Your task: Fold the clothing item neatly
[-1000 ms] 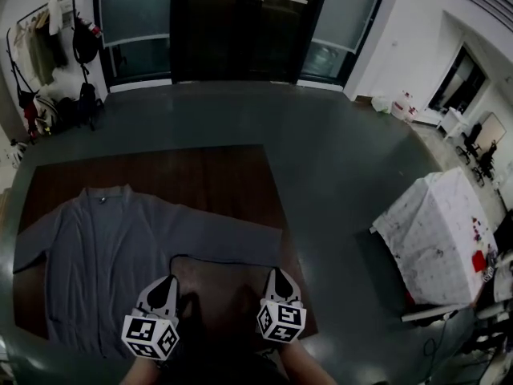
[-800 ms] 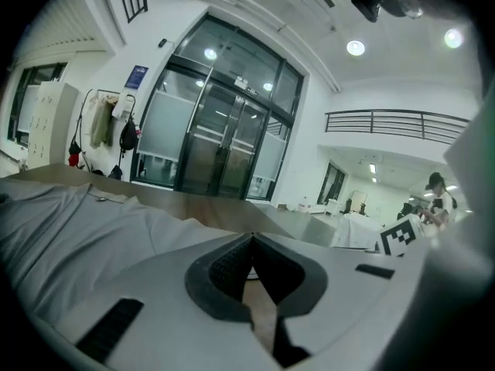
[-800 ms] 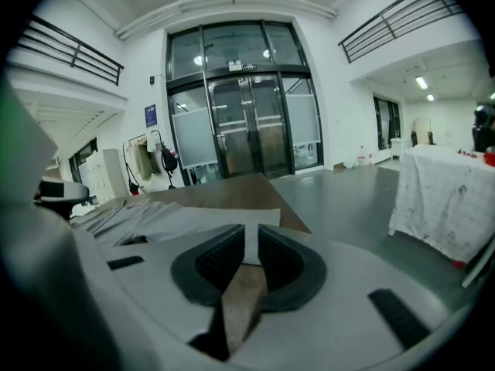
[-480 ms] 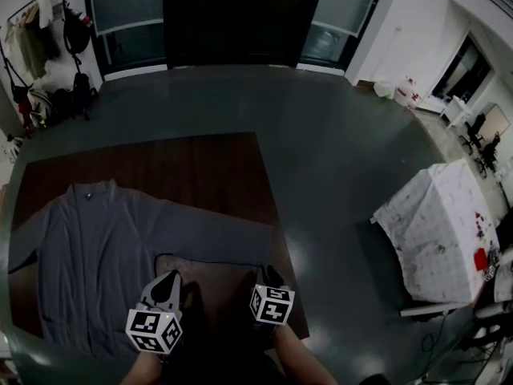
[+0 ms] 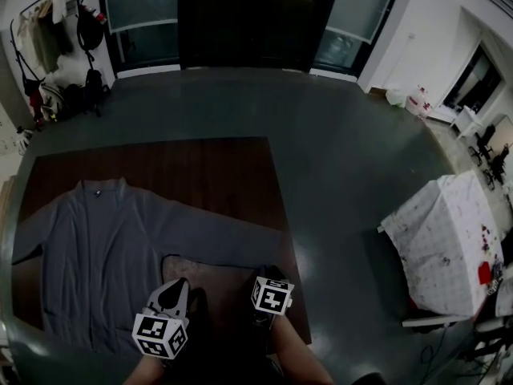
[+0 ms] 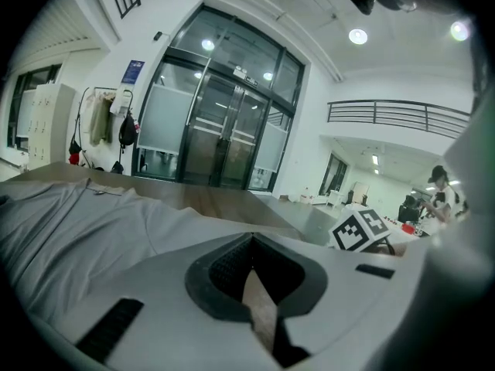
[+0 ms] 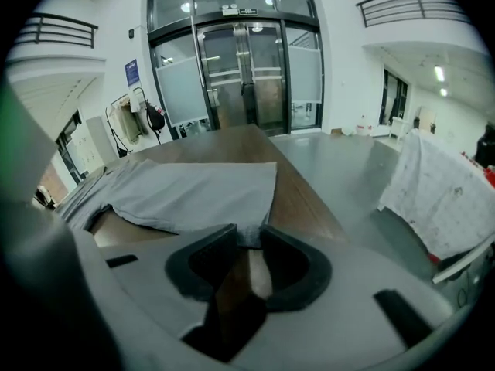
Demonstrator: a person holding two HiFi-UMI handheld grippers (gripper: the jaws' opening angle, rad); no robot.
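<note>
A grey cardigan (image 5: 104, 247) lies spread flat on the dark wooden table (image 5: 208, 175), collar away from me, with its right sleeve reaching toward the table's right edge. My left gripper (image 5: 173, 287) is over the cardigan's lower right part, and its jaws are shut with nothing visible between them (image 6: 249, 242). My right gripper (image 5: 271, 273) is at the sleeve's end. Its jaws are opening, and the grey sleeve's edge (image 7: 246, 234) lies at the gap between the tips, which do not press on it. The cardigan (image 7: 186, 192) stretches away ahead of that gripper.
The table's right edge (image 5: 290, 247) runs just beside my right gripper, with grey floor beyond. A table under a white stained cloth (image 5: 445, 239) stands at the right. A coat rack (image 5: 48, 46) and glass doors (image 5: 240, 22) are at the back.
My right gripper's jaws have parted. Both grippers have drawn a little nearer to the table's near edge. The left gripper stays shut.
</note>
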